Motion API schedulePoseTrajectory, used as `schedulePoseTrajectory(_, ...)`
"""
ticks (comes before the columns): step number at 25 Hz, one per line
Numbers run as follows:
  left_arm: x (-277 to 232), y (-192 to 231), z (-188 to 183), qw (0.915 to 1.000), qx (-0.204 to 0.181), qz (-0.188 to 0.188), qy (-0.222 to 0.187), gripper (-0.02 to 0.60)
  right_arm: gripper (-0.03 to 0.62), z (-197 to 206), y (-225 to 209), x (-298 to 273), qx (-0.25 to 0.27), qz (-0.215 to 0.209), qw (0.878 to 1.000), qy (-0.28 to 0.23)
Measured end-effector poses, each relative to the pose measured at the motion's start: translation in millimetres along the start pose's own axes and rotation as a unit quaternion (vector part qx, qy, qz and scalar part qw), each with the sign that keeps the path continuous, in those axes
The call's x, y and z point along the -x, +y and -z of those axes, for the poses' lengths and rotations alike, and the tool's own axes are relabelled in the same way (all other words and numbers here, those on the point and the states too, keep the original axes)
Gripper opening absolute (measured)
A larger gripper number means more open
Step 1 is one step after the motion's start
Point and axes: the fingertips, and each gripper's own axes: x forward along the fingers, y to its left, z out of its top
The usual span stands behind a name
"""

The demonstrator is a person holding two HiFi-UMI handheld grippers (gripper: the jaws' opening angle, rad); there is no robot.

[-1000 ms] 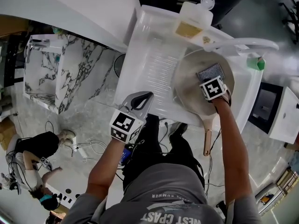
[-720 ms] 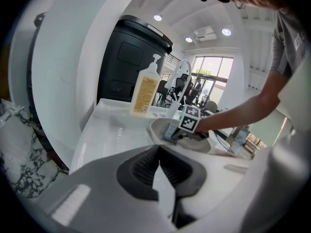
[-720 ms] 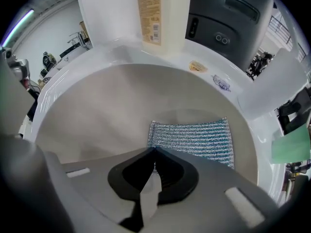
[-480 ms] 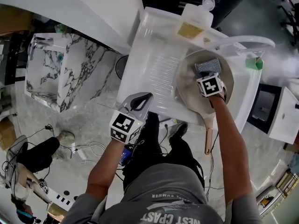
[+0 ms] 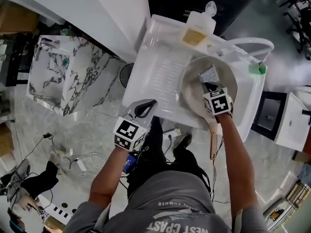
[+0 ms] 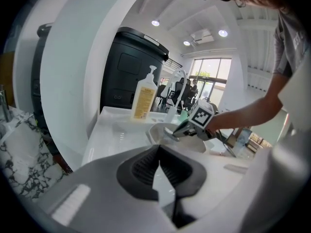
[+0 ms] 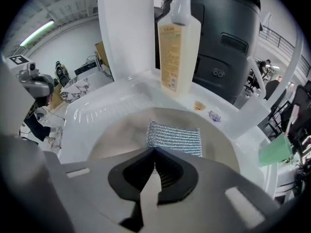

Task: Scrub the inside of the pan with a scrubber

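A round beige pan (image 5: 194,89) with a long handle (image 5: 212,140) sits in the white sink's basin (image 5: 245,98). A silvery mesh scrubber (image 5: 209,74) lies flat on the pan's far inner side. My right gripper (image 5: 207,87) reaches into the pan, its jaws shut on the near edge of the scrubber (image 7: 175,136); the right gripper (image 7: 154,153) points at the pan's floor (image 7: 116,135). My left gripper (image 5: 147,108) hovers at the front edge of the drainboard (image 5: 155,67), shut and holding nothing. In the left gripper view the left gripper (image 6: 159,150) faces the pan (image 6: 163,132).
A soap dispenser bottle (image 5: 199,25) stands at the sink's back edge, beside a curved white tap (image 5: 243,45). A green sponge (image 5: 257,68) rests at the right rim. A black bin (image 7: 228,42) stands behind. A marble-topped counter (image 5: 68,76) is to the left.
The right gripper has slid the scrubber leftward across the pan's far side. The left gripper has stayed put. A person on the floor at lower left has moved away.
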Motion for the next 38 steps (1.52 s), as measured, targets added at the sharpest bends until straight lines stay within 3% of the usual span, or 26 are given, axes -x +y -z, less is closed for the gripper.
schedulePoseTrajectory(11, 15, -35, -21, 0.9997, -0.018, -0.003, -0.014, 0.003, 0.008, -7, 11, 109, -0.001, 0.009, 0.996, -0.09)
schedulePoseTrajectory(19, 20, -68, -36, 0.9992, -0.032, -0.003, -0.023, 0.002, 0.008, 42, -7, 192, -0.043, 0.045, 0.99, -0.126)
schedulePoseTrajectory(30, 35, -106, -53, 0.9981, -0.053, -0.012, -0.03, 0.002, 0.008, 161, -37, 238, -0.1, 0.09, 0.988, -0.08)
schedulePoseTrajectory(38, 41, -122, -65, 0.9967, -0.068, -0.023, -0.039, 0.002, 0.008, 235, -46, 228, -0.112, 0.096, 0.989, -0.015)
